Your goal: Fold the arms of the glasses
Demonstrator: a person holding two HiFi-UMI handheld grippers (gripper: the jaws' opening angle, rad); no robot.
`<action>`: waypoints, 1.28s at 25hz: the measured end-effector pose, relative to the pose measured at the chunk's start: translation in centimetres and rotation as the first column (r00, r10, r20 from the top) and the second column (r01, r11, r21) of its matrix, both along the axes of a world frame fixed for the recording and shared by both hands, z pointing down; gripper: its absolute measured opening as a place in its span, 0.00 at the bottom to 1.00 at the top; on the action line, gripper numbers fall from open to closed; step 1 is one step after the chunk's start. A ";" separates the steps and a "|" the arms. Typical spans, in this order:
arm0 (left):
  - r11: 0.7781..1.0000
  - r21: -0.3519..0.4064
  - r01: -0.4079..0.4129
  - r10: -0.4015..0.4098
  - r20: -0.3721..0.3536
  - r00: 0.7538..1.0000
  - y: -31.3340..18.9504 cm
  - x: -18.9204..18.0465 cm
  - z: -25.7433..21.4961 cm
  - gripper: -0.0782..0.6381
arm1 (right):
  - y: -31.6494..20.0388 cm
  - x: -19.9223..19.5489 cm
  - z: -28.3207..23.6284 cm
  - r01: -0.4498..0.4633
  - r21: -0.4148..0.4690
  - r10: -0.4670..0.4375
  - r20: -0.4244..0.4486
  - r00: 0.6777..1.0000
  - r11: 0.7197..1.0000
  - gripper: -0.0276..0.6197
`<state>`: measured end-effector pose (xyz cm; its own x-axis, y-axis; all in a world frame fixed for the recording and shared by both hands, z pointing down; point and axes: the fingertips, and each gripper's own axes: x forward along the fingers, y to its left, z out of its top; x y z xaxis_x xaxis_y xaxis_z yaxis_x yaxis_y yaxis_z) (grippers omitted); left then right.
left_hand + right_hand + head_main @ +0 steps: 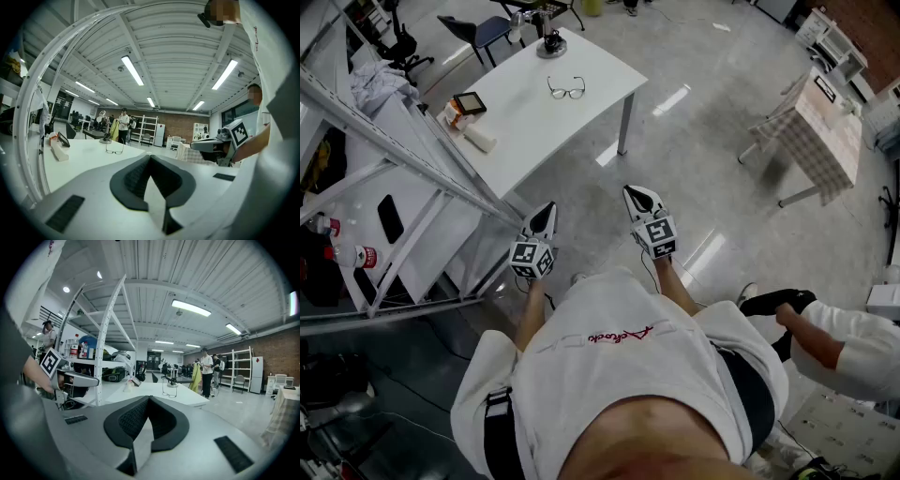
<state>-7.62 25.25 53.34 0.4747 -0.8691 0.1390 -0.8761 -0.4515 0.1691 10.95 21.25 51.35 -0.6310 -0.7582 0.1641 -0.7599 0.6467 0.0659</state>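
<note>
The glasses lie open on the white table, well apart from both grippers. In the head view they sit at about 12 o'clock from the left gripper and at about 11 o'clock from the right gripper. Both grippers look about as far from them, but the left one lines up more straight.

The front of the glasses runs from 9 o'clock to 3 o'clock. The two arms seem to point away, toward 12 o'clock, so the lenses face the person.

Both grippers point ahead, toward the table. The jaws of each one are closed tight, tip on tip, with nothing between them. I think both hands must first reach the table, and the jaws must open before they can take an arm.
</note>
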 end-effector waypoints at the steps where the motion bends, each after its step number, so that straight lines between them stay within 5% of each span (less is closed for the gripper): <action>1: 1.000 -0.002 0.000 0.000 -0.001 1.000 0.0 0.1 0.1 0.14 | 0.1 0.0 0.1 0.003 -0.002 -0.003 0.002 1.000 1.000 0.08; 32: 1.000 -0.005 0.019 -0.019 0.034 0.999 -1.1 6.8 0.1 0.14 | -0.3 6.6 1.9 0.055 -0.025 -0.054 0.028 0.998 0.998 0.08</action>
